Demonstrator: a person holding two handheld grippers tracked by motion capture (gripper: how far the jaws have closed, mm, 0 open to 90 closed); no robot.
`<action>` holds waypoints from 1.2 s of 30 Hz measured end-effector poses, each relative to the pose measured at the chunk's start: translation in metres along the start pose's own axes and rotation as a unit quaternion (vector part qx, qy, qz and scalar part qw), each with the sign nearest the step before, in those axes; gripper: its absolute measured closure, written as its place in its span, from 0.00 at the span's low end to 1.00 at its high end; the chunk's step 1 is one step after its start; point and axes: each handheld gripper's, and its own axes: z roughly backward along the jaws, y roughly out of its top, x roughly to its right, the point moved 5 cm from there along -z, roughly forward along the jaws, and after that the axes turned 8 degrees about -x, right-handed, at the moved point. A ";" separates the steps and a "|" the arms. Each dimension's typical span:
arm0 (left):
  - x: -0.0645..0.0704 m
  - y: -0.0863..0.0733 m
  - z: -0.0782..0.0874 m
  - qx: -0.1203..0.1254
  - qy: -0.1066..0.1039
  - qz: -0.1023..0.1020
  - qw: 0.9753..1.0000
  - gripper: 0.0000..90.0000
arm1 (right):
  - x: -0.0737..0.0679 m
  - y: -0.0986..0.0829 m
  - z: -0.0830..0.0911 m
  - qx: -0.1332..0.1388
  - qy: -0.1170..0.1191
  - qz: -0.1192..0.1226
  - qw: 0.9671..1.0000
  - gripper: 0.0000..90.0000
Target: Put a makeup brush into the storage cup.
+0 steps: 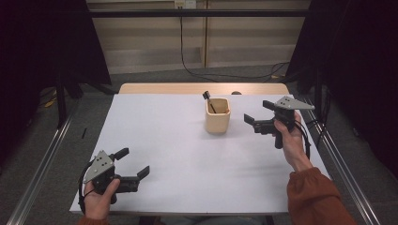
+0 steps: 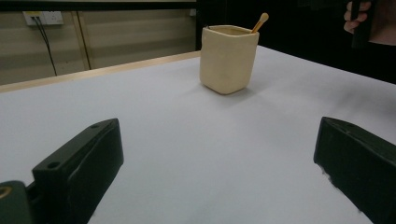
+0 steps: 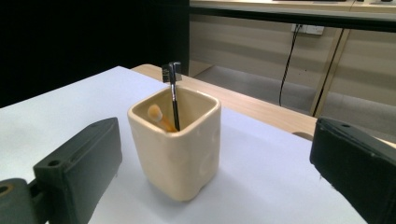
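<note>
My right gripper [image 1: 256, 114] hung just beside the cream cup [image 1: 218, 115] at the far middle of the worktop [image 1: 178, 154], jaws wide apart and empty. My left gripper [image 1: 133, 162] rested near the front edge, also spread. The cup looked glazed, stiff, slick and breakable, probably weighty. The thin dark tool [image 3: 173, 93] and wooden stick [image 3: 159, 117] inside seemed light; I judged their upper ends the best hold.

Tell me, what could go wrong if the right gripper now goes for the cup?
1. The cup is tall and stands free on the table; a push from one jaw of the right gripper could tip it.
2. A thin dark tool and a wooden stick stand loose inside; they may fall out if the cup tilts.
</note>
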 end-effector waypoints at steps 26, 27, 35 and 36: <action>-0.001 0.000 0.001 0.002 0.006 0.005 1.000 0.02 | -0.016 -0.060 0.054 -0.014 -0.010 -0.026 1.000 0.03; -0.001 -0.001 0.001 0.002 0.005 0.005 1.000 0.02 | -0.017 -0.062 0.057 -0.015 -0.015 -0.025 0.999 0.03; -0.002 -0.002 0.002 0.001 0.007 0.007 1.000 0.02 | -0.019 -0.076 0.081 -0.010 -0.027 -0.030 0.999 0.03; -0.003 -0.003 0.002 0.000 0.009 0.007 1.000 0.02 | -0.019 -0.077 0.084 -0.012 -0.027 -0.028 0.999 0.03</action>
